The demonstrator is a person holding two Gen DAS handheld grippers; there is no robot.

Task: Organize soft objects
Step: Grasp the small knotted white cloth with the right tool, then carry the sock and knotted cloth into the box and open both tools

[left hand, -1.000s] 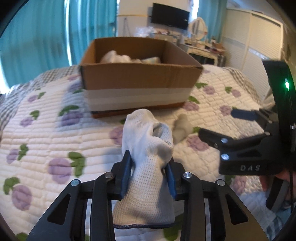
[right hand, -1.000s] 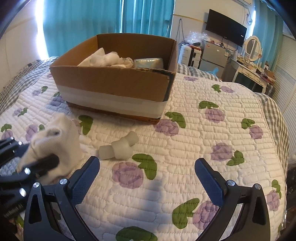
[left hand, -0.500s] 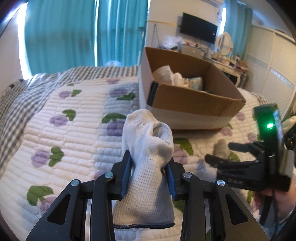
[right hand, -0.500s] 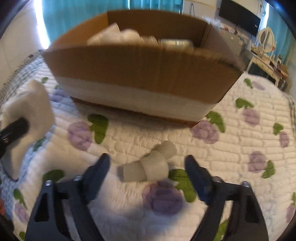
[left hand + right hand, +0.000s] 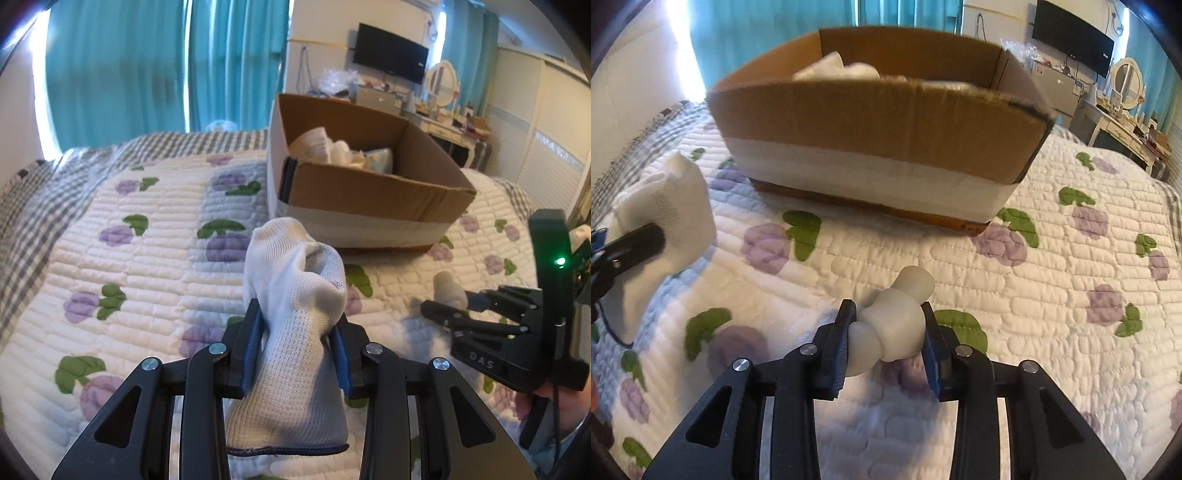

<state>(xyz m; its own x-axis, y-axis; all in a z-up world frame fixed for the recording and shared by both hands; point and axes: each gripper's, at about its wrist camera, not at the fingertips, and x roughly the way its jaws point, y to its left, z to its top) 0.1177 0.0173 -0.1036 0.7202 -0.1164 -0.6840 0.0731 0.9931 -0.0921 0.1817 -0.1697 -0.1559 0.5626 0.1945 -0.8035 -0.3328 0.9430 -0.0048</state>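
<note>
Right gripper (image 5: 888,345): the jaws have just been closing and now clamp a small white knotted roll (image 5: 892,328) between the blue pads. The roll lies on the quilt (image 5: 1052,295), just in front of the cardboard box (image 5: 879,122), one end poking past the fingertips toward the box.

Left gripper (image 5: 297,350): the jaws are closed on a white knit glove (image 5: 295,314) — the pads pinch it at mid-length, the cuff hangs below the fingers, and the upper part stands above them. The glove is held clear of the quilt, in front of the box and to its left.

The box sits open-topped on the quilt and contains pale soft items (image 5: 332,147) against its far wall. A person's hand (image 5: 546,406) holds the right gripper — only partly in view.
</note>
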